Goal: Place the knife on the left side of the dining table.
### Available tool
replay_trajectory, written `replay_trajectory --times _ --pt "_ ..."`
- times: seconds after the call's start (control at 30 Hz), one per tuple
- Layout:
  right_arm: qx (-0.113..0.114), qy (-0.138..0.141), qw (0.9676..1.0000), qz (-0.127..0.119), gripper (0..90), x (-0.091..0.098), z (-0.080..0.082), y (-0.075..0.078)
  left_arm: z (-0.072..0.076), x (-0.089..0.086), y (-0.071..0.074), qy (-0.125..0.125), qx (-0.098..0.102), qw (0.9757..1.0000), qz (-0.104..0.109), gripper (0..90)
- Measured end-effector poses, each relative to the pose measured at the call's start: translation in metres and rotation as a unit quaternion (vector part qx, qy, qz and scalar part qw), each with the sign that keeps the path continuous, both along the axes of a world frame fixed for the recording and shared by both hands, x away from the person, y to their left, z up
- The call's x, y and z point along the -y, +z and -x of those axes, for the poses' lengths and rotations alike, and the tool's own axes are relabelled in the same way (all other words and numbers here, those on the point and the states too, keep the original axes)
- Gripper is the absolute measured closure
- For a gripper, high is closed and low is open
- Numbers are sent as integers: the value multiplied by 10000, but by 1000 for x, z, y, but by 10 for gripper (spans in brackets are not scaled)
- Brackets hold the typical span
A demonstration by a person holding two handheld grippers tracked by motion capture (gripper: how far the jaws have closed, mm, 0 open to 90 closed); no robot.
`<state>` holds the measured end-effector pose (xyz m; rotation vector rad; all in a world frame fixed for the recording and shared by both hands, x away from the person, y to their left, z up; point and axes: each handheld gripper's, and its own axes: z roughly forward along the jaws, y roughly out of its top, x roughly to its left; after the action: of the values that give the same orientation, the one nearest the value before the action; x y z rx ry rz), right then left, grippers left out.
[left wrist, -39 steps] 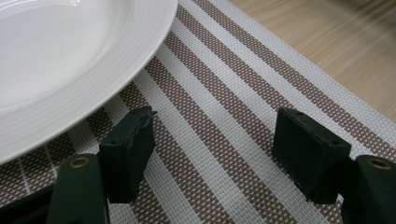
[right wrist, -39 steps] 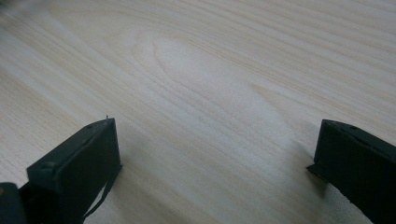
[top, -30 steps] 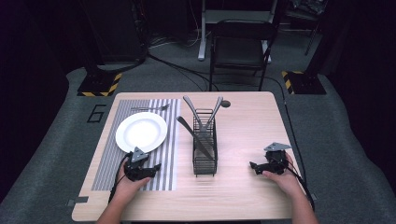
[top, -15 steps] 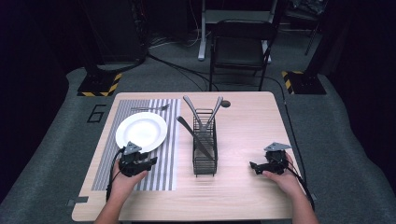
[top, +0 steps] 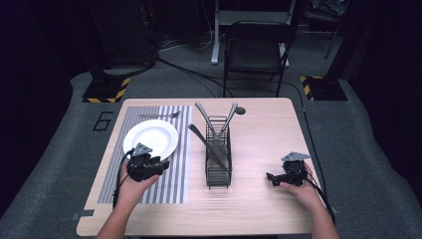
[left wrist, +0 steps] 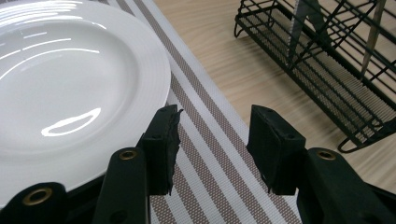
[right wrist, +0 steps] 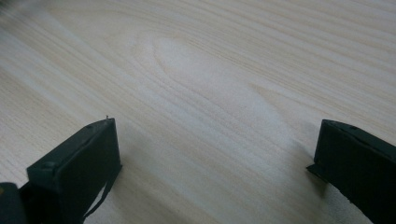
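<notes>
A white plate (top: 151, 138) lies on a striped placemat (top: 174, 179) at the table's left. My left gripper (top: 158, 166) hovers just above the mat at the plate's near right rim. In the left gripper view its jaws (left wrist: 215, 114) stand partly apart over the stripes beside the plate (left wrist: 70, 93), with nothing between them. They have just been closing. A black wire rack (top: 218, 152) in the table's middle holds a knife (top: 199, 137) and other cutlery. My right gripper (top: 271, 177) rests low at the table's right, open over bare wood (right wrist: 217, 126).
A fork (top: 159, 115) lies at the mat's far edge beyond the plate. A small dark disc (top: 241, 110) sits behind the rack. The wire rack (left wrist: 327, 70) stands close to the right of my left gripper. A chair (top: 256, 50) stands past the table.
My left gripper has lifted off the mat and shifted toward the plate's rim, with its jaws narrower than before. The right gripper has stayed where it was.
</notes>
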<state>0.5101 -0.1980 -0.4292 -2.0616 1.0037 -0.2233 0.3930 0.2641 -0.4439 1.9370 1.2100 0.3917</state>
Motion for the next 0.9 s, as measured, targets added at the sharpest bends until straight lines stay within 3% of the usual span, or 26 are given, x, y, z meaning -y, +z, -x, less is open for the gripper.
replay_trajectory --times 0.9 --pt "0 -1 10000 0 0 0 0 0 -22 34 59 -203 35 9997 165 577"
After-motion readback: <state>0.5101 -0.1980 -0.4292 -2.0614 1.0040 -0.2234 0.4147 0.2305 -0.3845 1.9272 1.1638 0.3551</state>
